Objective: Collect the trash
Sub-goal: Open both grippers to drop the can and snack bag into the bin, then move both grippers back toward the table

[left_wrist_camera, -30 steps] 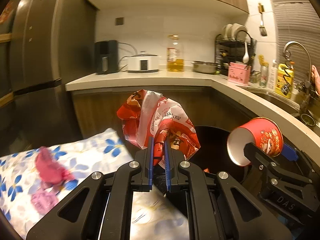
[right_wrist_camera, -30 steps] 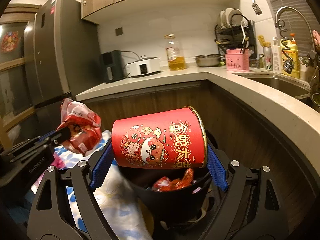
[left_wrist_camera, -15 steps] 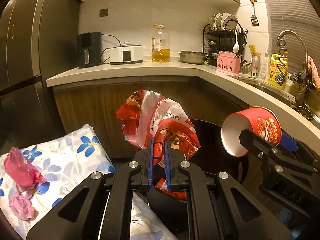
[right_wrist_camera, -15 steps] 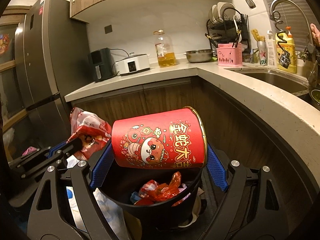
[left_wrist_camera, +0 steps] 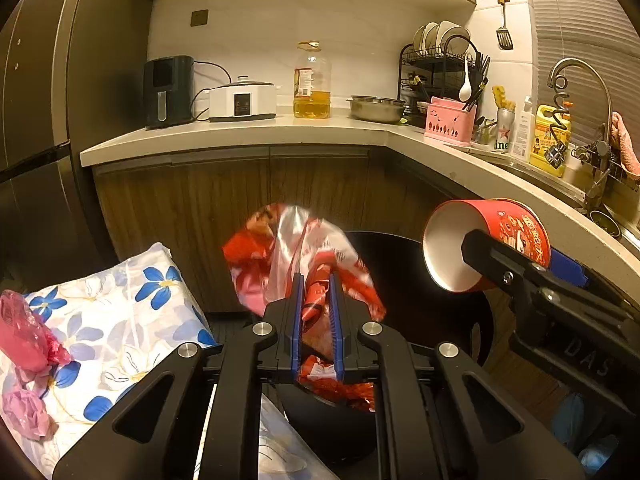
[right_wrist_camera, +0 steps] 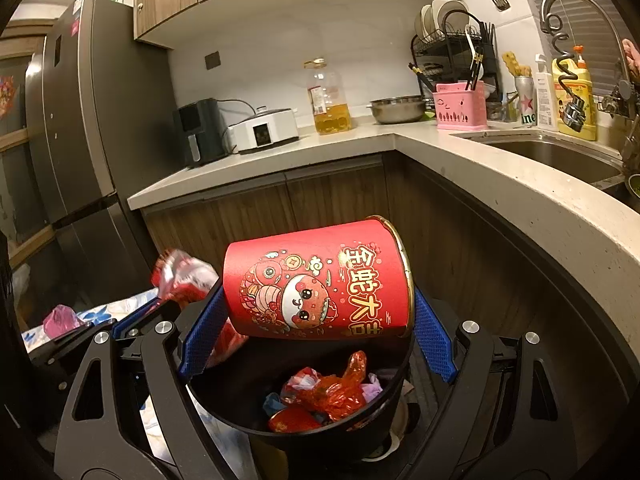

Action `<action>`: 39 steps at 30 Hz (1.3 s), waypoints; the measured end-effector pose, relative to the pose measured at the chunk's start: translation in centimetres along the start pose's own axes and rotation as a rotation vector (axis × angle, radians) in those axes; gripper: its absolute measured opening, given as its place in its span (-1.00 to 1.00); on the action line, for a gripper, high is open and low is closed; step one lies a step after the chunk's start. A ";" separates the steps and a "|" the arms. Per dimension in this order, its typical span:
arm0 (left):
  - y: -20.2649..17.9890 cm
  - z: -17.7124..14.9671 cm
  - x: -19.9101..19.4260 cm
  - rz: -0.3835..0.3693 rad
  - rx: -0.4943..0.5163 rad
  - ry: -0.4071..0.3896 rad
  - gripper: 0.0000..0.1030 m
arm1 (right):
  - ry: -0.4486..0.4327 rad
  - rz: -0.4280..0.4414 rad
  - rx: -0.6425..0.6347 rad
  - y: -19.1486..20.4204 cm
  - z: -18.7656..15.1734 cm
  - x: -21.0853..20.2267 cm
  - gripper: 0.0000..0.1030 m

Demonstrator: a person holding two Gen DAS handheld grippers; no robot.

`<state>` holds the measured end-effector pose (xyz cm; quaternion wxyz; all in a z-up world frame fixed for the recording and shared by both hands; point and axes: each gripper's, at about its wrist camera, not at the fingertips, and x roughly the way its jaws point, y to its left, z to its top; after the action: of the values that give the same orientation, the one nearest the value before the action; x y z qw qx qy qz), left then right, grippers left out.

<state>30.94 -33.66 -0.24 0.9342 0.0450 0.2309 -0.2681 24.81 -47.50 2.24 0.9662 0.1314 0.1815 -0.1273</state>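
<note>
The black bin (right_wrist_camera: 304,412) is only partly seen: in the right wrist view its near rim is cut by the gripper frame, and in the left wrist view most of it sits behind the left gripper (left_wrist_camera: 316,292) body. What fills it is hard to sort out (crumpled red and pale wrappers (right_wrist_camera: 324,396), no single item clear). The red snack wrapper (left_wrist_camera: 296,256) is blurred in both views, and its lower part is hidden between the blue fingers (left_wrist_camera: 297,320).

The left gripper has its fingers drawn close together, with only a narrow gap, and the red snack wrapper is pinched in that gap; the wrapper billows out above the tips, over the near edge of the bin. The right gripper (right_wrist_camera: 316,320) has its fingers spread wide and clamped on the two ends of the red paper cup (right_wrist_camera: 320,284), which lies on its side, tilted, directly above the bin's opening. In the left wrist view that cup (left_wrist_camera: 488,244) sits at 3 o'clock, its white inside facing the camera.

At 8 o'clock in the left wrist view a floral cloth (left_wrist_camera: 120,320) carries two pink crumpled bags (left_wrist_camera: 24,340), the nearer one cut by the frame edge. The worktop (left_wrist_camera: 248,132) runs across 12 o'clock.
</note>
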 end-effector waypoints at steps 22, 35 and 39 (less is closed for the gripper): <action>5.5 -2.6 -5.1 0.135 -0.087 -0.059 0.69 | 0.056 0.026 0.035 0.5 -0.2 1.6 0.73; 10.7 -6.6 -11.6 0.387 -0.129 -0.103 0.88 | 0.003 0.063 -0.084 6.4 -4.2 -3.4 0.78; 13.9 -8.0 -13.3 0.471 -0.178 -0.093 0.88 | 0.009 0.102 -0.102 9.0 -5.6 -4.4 0.79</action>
<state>24.96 -13.81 -1.84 0.9808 0.0028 0.1933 -0.0238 21.71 -36.52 0.79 0.9761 0.0916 0.1849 -0.0679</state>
